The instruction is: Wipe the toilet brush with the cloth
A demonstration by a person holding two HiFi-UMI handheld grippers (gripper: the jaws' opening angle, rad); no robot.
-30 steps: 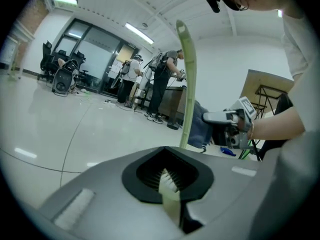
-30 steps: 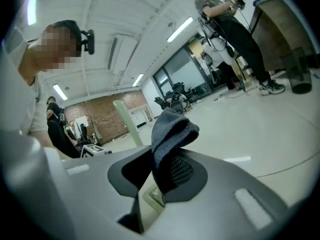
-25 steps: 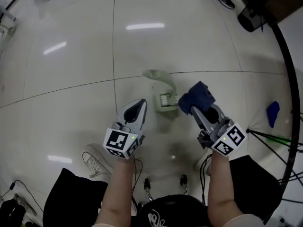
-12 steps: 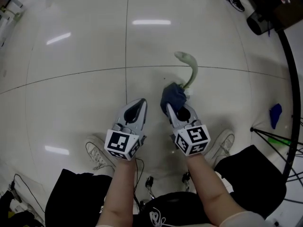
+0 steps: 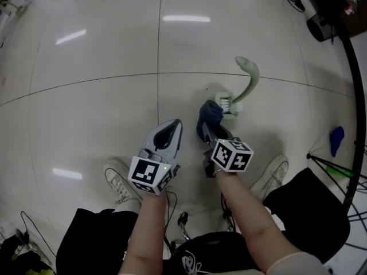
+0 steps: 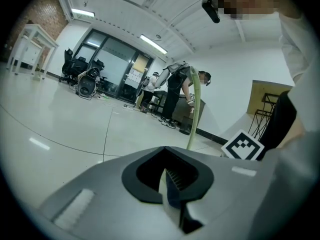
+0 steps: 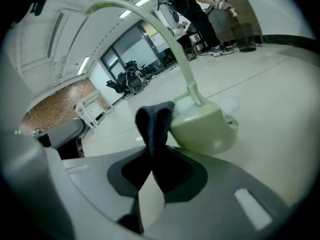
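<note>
A pale green toilet brush (image 5: pixel 248 79) stands upright in its green holder (image 5: pixel 227 105) on the tiled floor; its curved handle (image 7: pixel 165 34) arches above the holder (image 7: pixel 202 126) in the right gripper view. My right gripper (image 5: pixel 211 132) is shut on a dark blue cloth (image 5: pixel 209 116), whose folded end (image 7: pixel 155 124) hangs just in front of the holder, close to it. My left gripper (image 5: pixel 167 132) hovers to the left of the right one, jaws shut with nothing between them; the brush handle (image 6: pixel 194 109) shows beyond its jaws.
White sneakers (image 5: pixel 117 179) (image 5: pixel 274 173) rest on the floor beside my arms. A blue object (image 5: pixel 336 139) and black stand legs (image 5: pixel 338 173) lie at the right. A black curved tube (image 5: pixel 355 79) runs along the right edge. People and office chairs stand far off.
My right gripper with the cloth has moved left and closer to me, tilting more upright. The view has shifted so the brush sits further right. The left gripper has hardly moved.
</note>
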